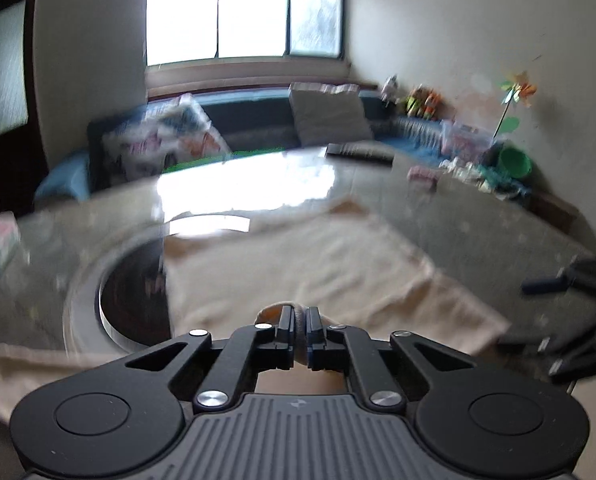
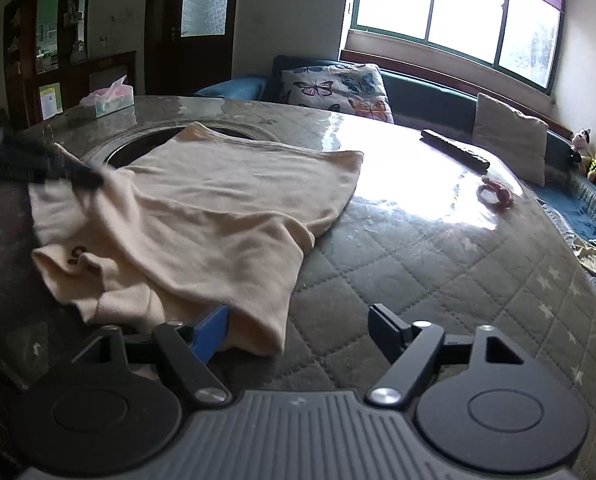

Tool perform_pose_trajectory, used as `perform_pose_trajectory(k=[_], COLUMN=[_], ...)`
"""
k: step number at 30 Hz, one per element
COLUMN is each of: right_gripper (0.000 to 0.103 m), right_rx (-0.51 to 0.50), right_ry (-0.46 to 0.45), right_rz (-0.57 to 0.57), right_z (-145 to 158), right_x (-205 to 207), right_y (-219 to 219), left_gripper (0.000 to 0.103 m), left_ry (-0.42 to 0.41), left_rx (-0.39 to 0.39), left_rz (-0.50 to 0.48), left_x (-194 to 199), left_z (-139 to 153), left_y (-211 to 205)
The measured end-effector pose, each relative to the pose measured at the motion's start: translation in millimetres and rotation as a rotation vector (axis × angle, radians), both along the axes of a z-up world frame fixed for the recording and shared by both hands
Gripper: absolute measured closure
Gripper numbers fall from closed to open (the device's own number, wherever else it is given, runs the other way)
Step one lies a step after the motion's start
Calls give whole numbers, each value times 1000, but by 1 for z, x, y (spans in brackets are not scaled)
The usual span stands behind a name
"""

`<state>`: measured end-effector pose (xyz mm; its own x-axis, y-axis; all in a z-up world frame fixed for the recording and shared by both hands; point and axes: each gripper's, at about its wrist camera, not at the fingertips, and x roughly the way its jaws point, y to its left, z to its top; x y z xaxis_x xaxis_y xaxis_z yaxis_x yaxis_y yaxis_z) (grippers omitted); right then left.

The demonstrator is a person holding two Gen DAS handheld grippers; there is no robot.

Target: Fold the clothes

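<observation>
Beige cotton shirt (image 2: 202,208) lies partly folded, long axis toward butterfly cushion (image 2: 338,90); left gripper (image 1: 300,334) clamps its edge, right gripper (image 2: 298,330) spread wide, released.

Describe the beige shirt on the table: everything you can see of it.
The beige shirt is a soft, knit-looking garment, plain cream apart from a small dark mark near one edge. It lies partly folded and wrinkled on the round table, over its quilted grey cover, one end reaching across the dark round recess in the middle. The left gripper is shut on a bunched fold of it, lifting that part. The right gripper is open at the near hem, one finger against the cloth.
</observation>
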<state>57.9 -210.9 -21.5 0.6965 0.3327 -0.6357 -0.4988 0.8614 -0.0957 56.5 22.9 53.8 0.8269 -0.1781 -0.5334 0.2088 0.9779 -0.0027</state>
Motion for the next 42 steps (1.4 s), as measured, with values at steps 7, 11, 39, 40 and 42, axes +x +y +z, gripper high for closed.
perform_pose_trajectory(k=[7, 11, 39, 40, 42], right_gripper=[23, 22, 20, 20, 21], right_rx=[13, 31, 21, 19, 3], right_ry=[-47, -51, -86, -86, -83], right_rz=[-7, 15, -96, -94, -92], right_z=[-1, -2, 21, 20, 15], right_x=[-1, -3, 33, 36, 52], right_y=[7, 14, 3, 5, 15], left_gripper=[97, 97, 77, 77, 77], left_ry=[-123, -151, 66, 66, 66], left_rx=[19, 35, 66, 63, 62], left_rz=[-73, -100, 86, 83, 69], left_x=[10, 15, -8, -7, -7], left_z=[49, 61, -30, -29, -29], left_y=[-24, -37, 22, 22, 22])
